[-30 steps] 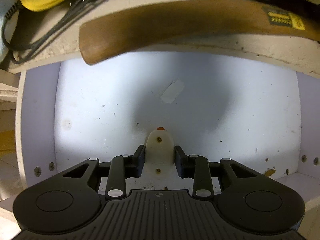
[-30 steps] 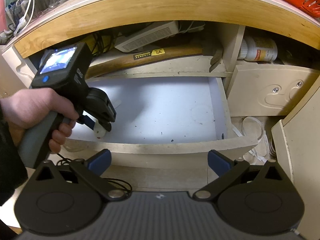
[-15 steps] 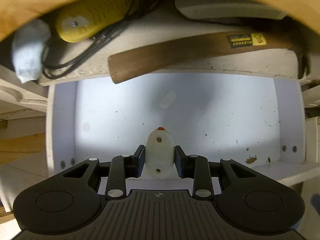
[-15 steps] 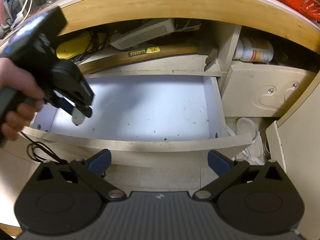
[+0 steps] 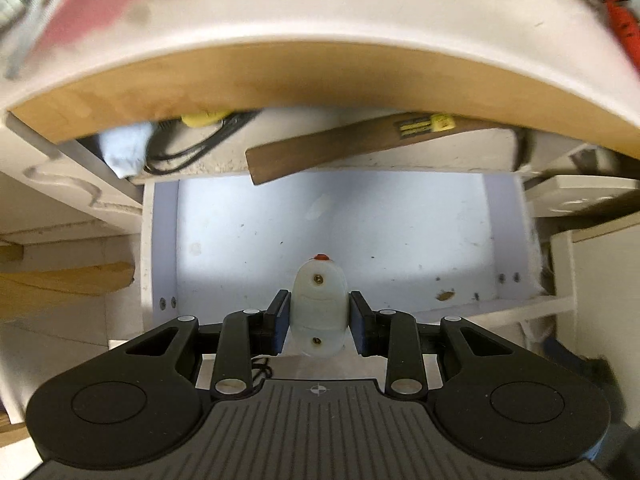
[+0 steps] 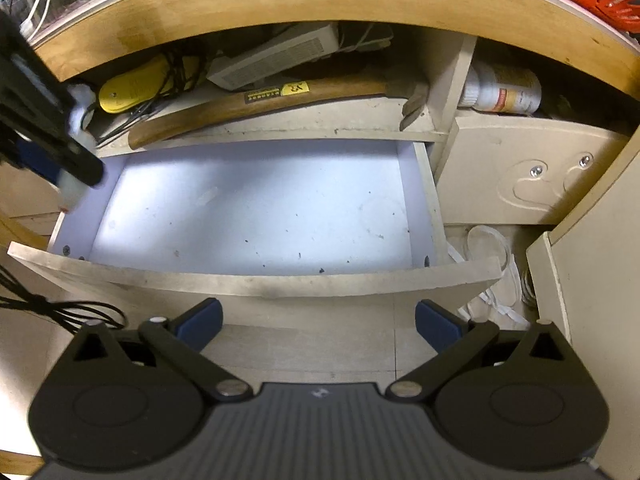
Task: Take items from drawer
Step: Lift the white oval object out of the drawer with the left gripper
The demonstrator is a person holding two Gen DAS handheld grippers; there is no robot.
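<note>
- The left gripper (image 5: 319,322) is closed on a small white plastic object (image 5: 319,312); both blue pads touch its sides, in the lower middle of the left wrist view.
- The white plastic object has an oval shape, two small screws on its face and a red tip at its top end. What it is exactly, I cannot tell.
- Behind it, in the middle of the frame, the drawer (image 5: 400,232) is pulled out; its pale floor shows only dark specks and a small whitish mark.
- The object is held above the front part of the drawer and does not touch the floor.
- The right gripper (image 6: 318,320) is wide open, with nothing between its two blue pads; it sits at the bottom of the right wrist view, in front of the drawer front (image 6: 256,280).
- In the right wrist view the left gripper appears blurred at the left edge of the frame, over the left corner of the drawer.
- On the shelf above the drawer lies a hammer (image 6: 256,104) with a wooden handle and a yellow label, in the upper middle of the frame.
- Left of the hammer is a yellow device (image 6: 132,88) with black cables.
- A white box (image 6: 276,58) lies behind the hammer.
- At the upper right a white bottle (image 6: 500,92) lies on its side in the next compartment.
</note>
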